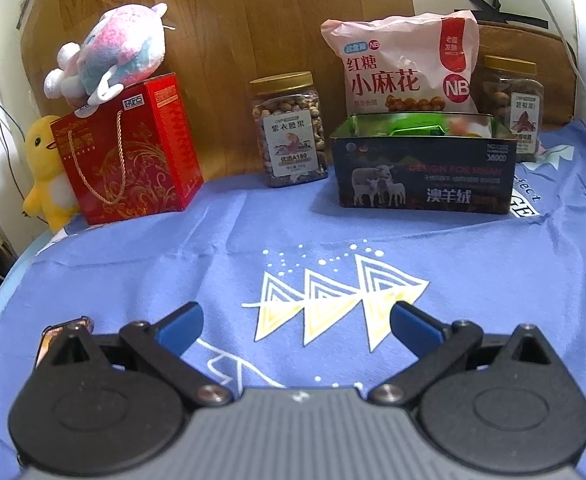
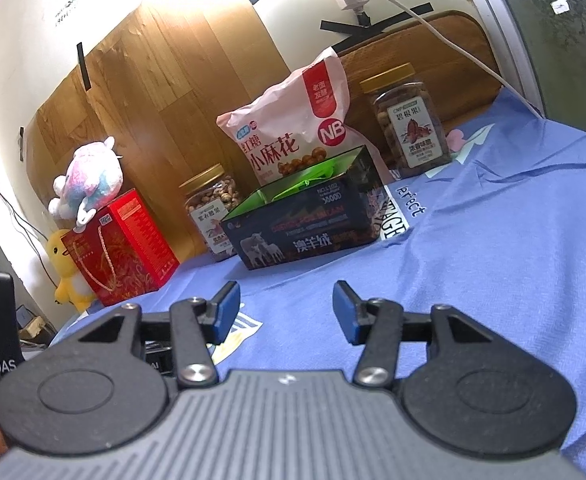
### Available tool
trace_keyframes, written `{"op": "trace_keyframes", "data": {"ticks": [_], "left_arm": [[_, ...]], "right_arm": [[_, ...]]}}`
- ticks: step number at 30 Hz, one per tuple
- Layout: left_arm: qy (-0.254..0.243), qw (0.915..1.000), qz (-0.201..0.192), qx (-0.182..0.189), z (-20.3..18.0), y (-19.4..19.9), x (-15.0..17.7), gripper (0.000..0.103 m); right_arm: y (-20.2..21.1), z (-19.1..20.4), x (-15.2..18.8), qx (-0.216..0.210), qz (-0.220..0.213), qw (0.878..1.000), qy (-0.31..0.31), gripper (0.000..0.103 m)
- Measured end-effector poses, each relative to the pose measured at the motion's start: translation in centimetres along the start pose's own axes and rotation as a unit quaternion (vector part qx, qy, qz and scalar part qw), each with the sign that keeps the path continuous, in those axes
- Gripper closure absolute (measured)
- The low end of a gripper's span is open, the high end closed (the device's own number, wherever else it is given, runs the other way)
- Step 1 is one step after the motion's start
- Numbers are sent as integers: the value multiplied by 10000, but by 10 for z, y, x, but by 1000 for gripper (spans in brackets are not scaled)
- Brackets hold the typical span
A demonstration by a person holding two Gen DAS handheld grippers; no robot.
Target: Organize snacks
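Observation:
A dark open tin box [image 1: 425,176] printed with sheep stands at the back of the blue cloth, with green packets [image 1: 413,128] inside it. A pink snack bag [image 1: 401,68] leans upright behind it. One gold-lidded nut jar [image 1: 289,132] stands to the tin's left and another [image 1: 511,108] behind its right corner. My left gripper [image 1: 297,314] hovers open over the cloth's tree print, well short of the tin, with nothing between its blue pads. My right gripper [image 2: 286,294] is also open and holds nothing. It faces the tin [image 2: 305,232], bag [image 2: 293,136] and jars [image 2: 213,216] [image 2: 411,124] from the right.
A red gift box [image 1: 129,148] with a rope handle stands at the back left, a pink-and-blue plush toy [image 1: 113,56] on top and a yellow plush duck [image 1: 47,168] beside it. A wooden panel [image 1: 253,20] backs the table. Cables and a plug hang at the upper right.

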State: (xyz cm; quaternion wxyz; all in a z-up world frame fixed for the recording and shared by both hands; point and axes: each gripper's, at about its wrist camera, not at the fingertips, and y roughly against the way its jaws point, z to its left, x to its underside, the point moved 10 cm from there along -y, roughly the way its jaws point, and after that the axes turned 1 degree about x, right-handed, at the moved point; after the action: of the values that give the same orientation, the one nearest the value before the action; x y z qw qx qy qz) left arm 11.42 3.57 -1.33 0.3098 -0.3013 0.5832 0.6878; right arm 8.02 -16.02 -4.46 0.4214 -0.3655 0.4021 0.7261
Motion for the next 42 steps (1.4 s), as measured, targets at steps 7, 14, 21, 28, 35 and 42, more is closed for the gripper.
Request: {"op": "trace_keyframes", "data": {"ticks": [7,14,21,28,35,42], "left_arm": [[-11,10000,37,83,-3,1,2,0],[2,9998,124,175,-5,0,4,0],[-15,9995,208,247,-9,-1,7,0],[11,9990,329,307,-10,-4,10,0],[63,9978,513,413,-13,-7,15,0],[52,9972,563,498,-17,-6,18,0]], "right_arm": [[1,0,0,1,-6,10000,-1,49],[1,0,0,3,-6,10000,-4,48],[1,-1,0,-3,2,10000,-1,48],[1,-1,1,13,17,10000,-29,48],[-2,-1,4,5,77,10000,-27,48],[-5,0,8,3,183,9998,-7,46]]}}
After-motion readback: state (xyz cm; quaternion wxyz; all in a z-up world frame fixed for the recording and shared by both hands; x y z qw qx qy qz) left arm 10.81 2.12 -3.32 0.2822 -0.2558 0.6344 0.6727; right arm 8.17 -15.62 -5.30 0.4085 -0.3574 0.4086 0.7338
